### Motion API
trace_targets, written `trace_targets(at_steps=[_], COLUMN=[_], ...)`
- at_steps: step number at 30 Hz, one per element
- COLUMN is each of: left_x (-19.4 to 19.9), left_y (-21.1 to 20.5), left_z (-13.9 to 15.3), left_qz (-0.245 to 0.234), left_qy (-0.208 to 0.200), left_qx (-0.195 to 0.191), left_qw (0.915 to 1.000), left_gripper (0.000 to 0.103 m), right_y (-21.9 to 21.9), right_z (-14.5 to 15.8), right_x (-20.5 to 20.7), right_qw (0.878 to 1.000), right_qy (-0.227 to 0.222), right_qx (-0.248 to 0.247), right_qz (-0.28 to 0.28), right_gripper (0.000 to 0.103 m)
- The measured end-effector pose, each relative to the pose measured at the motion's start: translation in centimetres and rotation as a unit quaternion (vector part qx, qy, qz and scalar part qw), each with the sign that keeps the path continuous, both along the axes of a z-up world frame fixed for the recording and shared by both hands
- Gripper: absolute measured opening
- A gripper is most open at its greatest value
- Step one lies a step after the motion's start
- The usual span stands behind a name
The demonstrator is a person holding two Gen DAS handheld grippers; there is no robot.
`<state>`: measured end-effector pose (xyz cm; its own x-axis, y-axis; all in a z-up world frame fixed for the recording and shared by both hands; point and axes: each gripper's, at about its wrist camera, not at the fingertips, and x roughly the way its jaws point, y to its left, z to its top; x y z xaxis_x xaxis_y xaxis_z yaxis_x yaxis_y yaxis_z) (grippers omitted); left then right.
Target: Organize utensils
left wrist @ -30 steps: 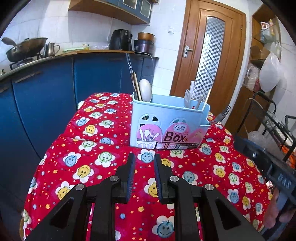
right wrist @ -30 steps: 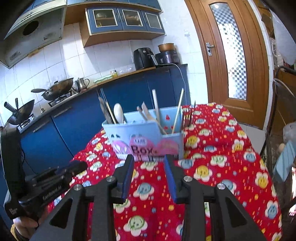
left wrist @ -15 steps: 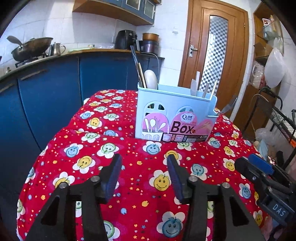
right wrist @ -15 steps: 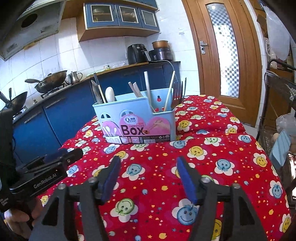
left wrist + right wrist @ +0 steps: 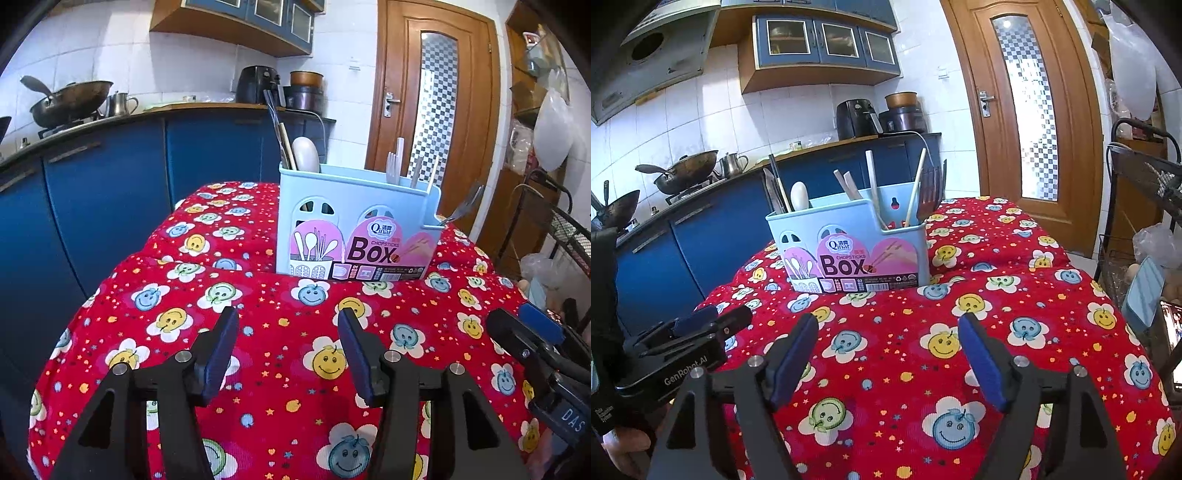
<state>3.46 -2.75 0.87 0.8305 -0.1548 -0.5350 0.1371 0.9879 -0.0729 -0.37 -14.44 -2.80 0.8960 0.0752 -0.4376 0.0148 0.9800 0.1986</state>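
Note:
A light blue utensil box (image 5: pixel 354 229) labelled "Box" stands on the table with the red smiley cloth (image 5: pixel 266 332). It holds chopsticks, a white spoon (image 5: pixel 306 155), white plastic forks (image 5: pixel 393 166) and a metal fork (image 5: pixel 463 208) leaning out of its right end. The box also shows in the right wrist view (image 5: pixel 849 247), with a dark fork (image 5: pixel 931 190) at its right end. My left gripper (image 5: pixel 288 350) is open and empty, held over the cloth short of the box. My right gripper (image 5: pixel 888 358) is open and empty, likewise short of the box.
Blue kitchen cabinets (image 5: pixel 110 177) run along the left, with woks (image 5: pixel 70 99) on the stove. A wooden door (image 5: pixel 436 110) stands behind the table. A wire rack (image 5: pixel 1145 192) stands at the right. The other gripper shows at each view's edge (image 5: pixel 546 369) (image 5: pixel 683 343).
Both grippers have opened wide from nearly shut. Both have drawn back and risen a little, so the box looks farther away.

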Motion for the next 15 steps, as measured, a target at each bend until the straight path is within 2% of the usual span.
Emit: trace_targets(at_steps=[15], left_x=[-0.18], left_y=[0.13], left_z=[0.16], left_qz=[0.006], left_qy=[-0.009], left_qx=[0.000], left_qw=[0.9999], left_gripper=[0.057], right_y=[-0.09], right_z=[-0.23], right_x=[-0.03], right_qw=[1.000], right_qy=[0.004], right_qx=[0.004], right_qz=[-0.002], right_gripper=[0.080])
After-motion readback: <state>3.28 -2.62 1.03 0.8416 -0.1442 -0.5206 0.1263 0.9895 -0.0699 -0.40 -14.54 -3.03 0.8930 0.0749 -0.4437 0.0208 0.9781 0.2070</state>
